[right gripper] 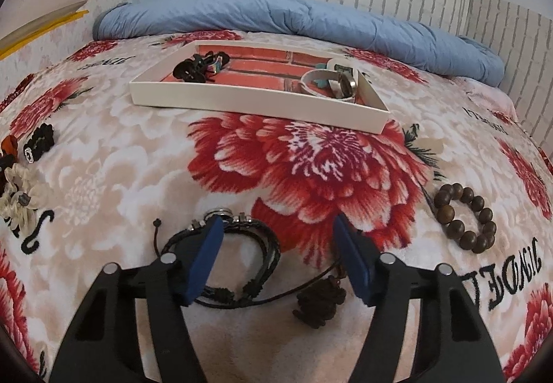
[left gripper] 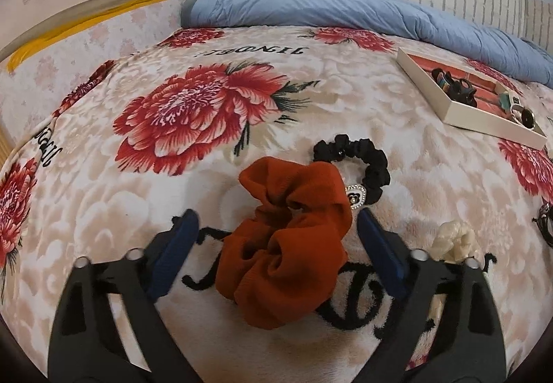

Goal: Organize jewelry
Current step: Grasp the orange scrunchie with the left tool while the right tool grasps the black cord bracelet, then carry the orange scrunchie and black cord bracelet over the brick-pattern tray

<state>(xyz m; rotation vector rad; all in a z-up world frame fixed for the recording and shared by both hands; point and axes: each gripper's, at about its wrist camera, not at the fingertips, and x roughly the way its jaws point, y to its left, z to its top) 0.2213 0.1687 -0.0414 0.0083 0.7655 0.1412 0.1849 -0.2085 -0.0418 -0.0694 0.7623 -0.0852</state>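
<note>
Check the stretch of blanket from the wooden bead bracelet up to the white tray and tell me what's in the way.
Nothing visible. From the wooden bead bracelet up to the white tray there is only bare flowered blanket. The tray's near wall is low. The black cord bracelet lies off to the side, under the right gripper.

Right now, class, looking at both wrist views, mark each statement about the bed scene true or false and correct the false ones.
1. The rust-orange fabric scrunchie lies between the left gripper's jaws. True.
2. The brown wooden bead bracelet sits inside the shallow white tray. False: it lies on the floral blanket.
3. The tray is empty. False: it holds hair clips and a white cuff.
4. The right gripper's jaws straddle part of the black braided leather bracelet. True.
</note>
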